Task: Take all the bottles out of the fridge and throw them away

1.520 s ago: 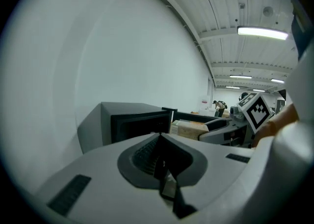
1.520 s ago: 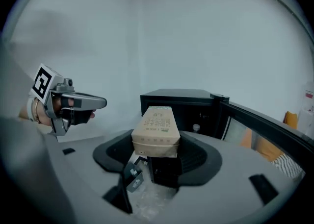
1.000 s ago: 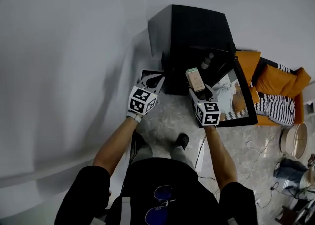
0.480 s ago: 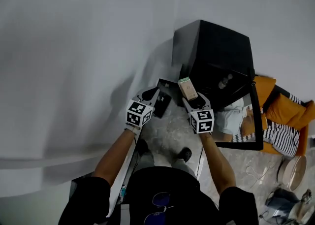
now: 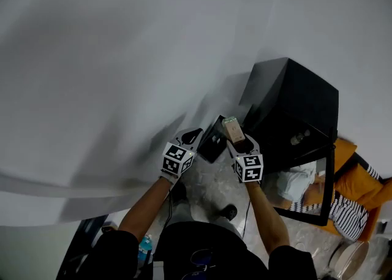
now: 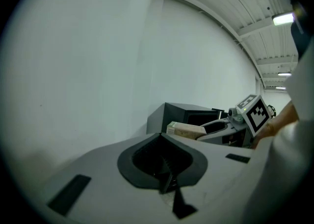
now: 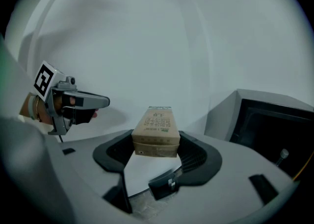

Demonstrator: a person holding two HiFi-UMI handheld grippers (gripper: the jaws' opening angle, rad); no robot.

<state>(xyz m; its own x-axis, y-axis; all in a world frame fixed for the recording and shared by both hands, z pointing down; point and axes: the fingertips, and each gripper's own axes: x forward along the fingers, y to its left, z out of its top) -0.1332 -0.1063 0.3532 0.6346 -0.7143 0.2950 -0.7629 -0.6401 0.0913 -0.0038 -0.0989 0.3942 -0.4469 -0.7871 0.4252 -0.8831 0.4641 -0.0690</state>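
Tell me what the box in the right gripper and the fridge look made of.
The box is likely coated paperboard: matte tan, with sharp folded edges and printed faces. The fridge has a dark, smooth cabinet with a dull sheen, so painted metal or plastic; I can't tell which. Its open door looks like a glass pane in a black frame.

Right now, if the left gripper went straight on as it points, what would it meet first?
Probably the white wall, just left of the black fridge; depth is unclear.

Dim, grey light — fisheye warp and dark corners throughout.
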